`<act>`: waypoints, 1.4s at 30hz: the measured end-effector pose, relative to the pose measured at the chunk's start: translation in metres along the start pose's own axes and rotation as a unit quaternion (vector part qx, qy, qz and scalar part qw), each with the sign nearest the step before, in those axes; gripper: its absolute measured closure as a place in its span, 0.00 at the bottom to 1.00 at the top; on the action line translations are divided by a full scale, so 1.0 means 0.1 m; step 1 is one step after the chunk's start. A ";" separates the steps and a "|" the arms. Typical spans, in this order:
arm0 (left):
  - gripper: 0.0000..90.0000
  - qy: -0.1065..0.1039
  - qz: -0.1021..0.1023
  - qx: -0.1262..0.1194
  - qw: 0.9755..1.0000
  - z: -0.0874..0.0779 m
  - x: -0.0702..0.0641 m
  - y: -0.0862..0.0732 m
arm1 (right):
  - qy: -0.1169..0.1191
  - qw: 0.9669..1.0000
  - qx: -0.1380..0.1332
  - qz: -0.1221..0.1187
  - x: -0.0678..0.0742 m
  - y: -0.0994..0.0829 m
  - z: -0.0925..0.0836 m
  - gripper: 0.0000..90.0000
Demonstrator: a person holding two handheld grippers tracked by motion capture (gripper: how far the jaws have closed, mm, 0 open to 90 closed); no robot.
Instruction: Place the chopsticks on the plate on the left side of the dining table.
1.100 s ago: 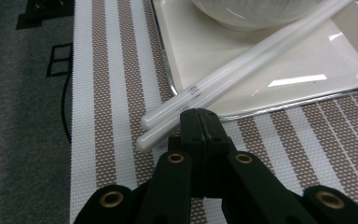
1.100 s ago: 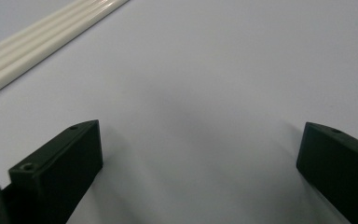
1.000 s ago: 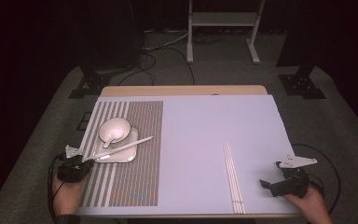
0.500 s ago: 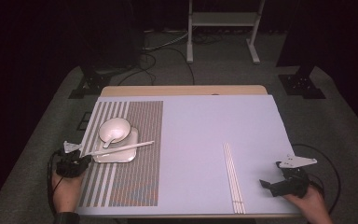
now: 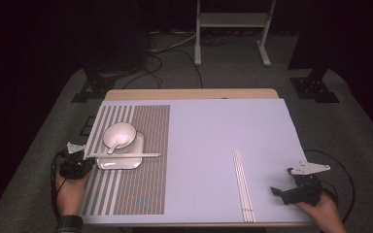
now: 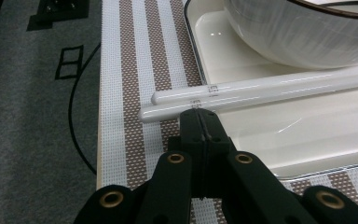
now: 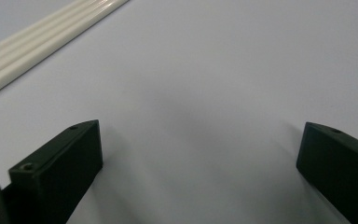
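Note:
A white bowl (image 5: 119,135) with a spoon (image 5: 111,147) in it sits on a white rectangular tray (image 5: 121,164) over a brown striped placemat (image 5: 145,165). A pair of white chopsticks (image 5: 126,155) lies level across the tray's front part. In the left gripper view the chopsticks (image 6: 270,88) rest below the bowl (image 6: 298,37), their ends over the placemat. My left gripper (image 6: 200,116) is shut, its tips right at the nearer chopstick's end with nothing between the jaws. My right gripper (image 5: 278,191) rests open on the lavender cover, jaws wide apart (image 7: 200,149).
Several more white chopsticks (image 5: 243,187) lie in a bundle near the front right, just left of the right gripper, and appear at the upper left in the right gripper view (image 7: 37,37). The table's left edge and grey carpet (image 6: 28,116) lie beside the left gripper.
The chopsticks on the tray have swung from a tilted line to level across the tray. The left hand shifted slightly. The right hand has stayed still.

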State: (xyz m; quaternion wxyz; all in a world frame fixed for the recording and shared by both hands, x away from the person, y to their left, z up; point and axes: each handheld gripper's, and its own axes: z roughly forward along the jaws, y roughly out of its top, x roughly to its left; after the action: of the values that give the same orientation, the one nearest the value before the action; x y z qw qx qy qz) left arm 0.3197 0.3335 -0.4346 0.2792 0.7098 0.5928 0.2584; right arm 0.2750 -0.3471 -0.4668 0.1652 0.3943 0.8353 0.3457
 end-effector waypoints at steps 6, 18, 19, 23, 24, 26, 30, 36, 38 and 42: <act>1.00 -0.004 0.001 0.001 1.000 -0.04 -0.01 -0.01 | 0.000 1.000 0.000 0.000 0.00 0.00 0.00 0.00; 1.00 0.000 -0.002 -0.017 1.000 -0.15 0.13 0.04 | 0.000 1.000 0.000 0.000 0.00 0.00 0.00 0.00; 1.00 0.001 -0.002 -0.018 1.000 -0.14 0.15 0.04 | 0.000 1.000 0.000 -0.001 0.00 0.00 0.00 0.00; 1.00 0.007 -0.003 -0.019 1.000 -0.10 0.25 0.07 | 0.000 1.000 0.000 -0.001 0.00 0.00 0.00 0.00; 1.00 0.008 -0.007 -0.019 1.000 -0.09 0.27 0.07 | 0.000 1.000 0.000 0.000 0.00 0.00 0.00 0.00; 1.00 0.013 -0.009 -0.018 1.000 -0.06 0.33 0.07 | 0.000 1.000 0.000 0.000 0.00 0.00 0.00 0.00; 1.00 0.015 -0.014 -0.015 1.000 0.00 0.40 0.08 | 0.000 1.000 0.000 0.000 0.00 0.00 0.00 0.00; 1.00 0.013 -0.012 -0.006 1.000 0.09 0.38 0.09 | 0.000 1.000 0.000 0.000 0.00 0.00 0.00 0.00; 1.00 0.013 -0.009 -0.003 1.000 0.11 0.38 0.08 | 0.000 1.000 0.000 0.000 0.00 0.00 0.00 0.00; 1.00 0.012 -0.009 -0.003 1.000 0.12 0.36 0.08 | 0.000 1.000 -0.001 -0.001 0.00 0.00 0.00 0.00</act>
State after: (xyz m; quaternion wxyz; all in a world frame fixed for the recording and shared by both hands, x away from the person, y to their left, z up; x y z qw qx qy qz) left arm 0.3395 0.3666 -0.4357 0.2770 0.7003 0.6018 0.2659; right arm 0.2749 -0.3472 -0.4669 0.1661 0.3937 0.8353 0.3460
